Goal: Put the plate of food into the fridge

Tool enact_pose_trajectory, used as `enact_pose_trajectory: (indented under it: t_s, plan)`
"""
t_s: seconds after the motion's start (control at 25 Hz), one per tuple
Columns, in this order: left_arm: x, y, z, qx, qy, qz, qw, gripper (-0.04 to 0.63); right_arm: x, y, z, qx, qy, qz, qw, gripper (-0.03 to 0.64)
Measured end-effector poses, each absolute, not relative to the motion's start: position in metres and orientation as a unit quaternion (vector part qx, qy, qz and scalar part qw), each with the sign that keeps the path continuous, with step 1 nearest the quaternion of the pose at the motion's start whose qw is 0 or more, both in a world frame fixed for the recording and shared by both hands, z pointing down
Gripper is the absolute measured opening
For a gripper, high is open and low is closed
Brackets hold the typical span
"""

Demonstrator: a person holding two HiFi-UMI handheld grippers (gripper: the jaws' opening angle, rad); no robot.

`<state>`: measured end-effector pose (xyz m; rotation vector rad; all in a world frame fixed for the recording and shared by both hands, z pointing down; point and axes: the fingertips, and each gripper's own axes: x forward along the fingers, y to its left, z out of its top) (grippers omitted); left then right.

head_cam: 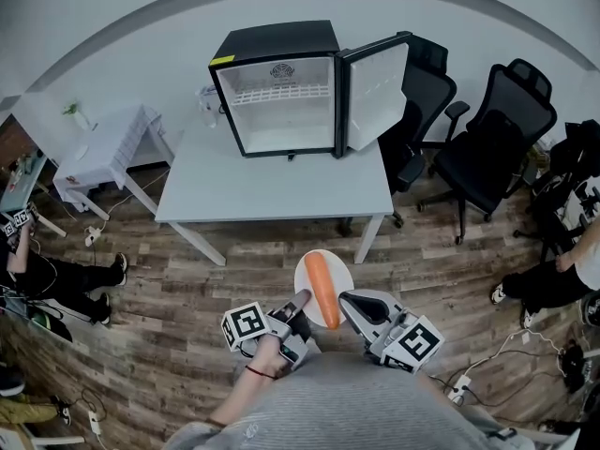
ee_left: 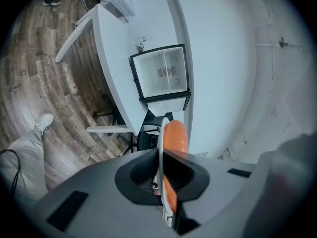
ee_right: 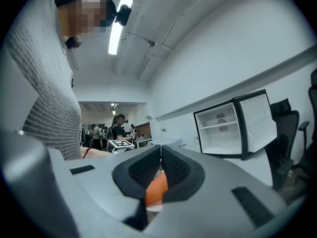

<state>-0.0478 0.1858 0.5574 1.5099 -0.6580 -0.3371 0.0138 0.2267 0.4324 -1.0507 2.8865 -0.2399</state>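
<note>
A white plate [head_cam: 309,268] with a long orange piece of food [head_cam: 322,289] hangs level above the wooden floor, close to my body. My left gripper [head_cam: 302,302] is shut on its left rim and my right gripper [head_cam: 343,299] on its right rim. In the left gripper view the plate's rim [ee_left: 162,128] runs edge-on between the jaws, with the orange food [ee_left: 174,138] beside it. Under the closed jaws in the right gripper view show the food [ee_right: 157,188] and a strip of plate [ee_right: 154,207]. The small black fridge [head_cam: 281,92] stands on the white table [head_cam: 272,190] ahead, its door [head_cam: 377,84] swung open to the right.
Two black office chairs [head_cam: 492,148] stand right of the table, one [head_cam: 424,97] just behind the fridge door. A small white side table [head_cam: 108,143] is at the left. People sit on the floor at the left [head_cam: 56,279] and right [head_cam: 562,270], among cables.
</note>
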Motion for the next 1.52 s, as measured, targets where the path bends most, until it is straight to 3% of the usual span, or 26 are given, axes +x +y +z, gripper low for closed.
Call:
enact_pose_trajectory:
  t_s: [1.52]
  plan:
    - [-0.140, -0.096, 0.550, 0.685, -0.261, -0.128, 0.668, 0.025, -0.090, -0.052, 0.421, -0.366, 0.927, -0.082, 0.030, 0.014]
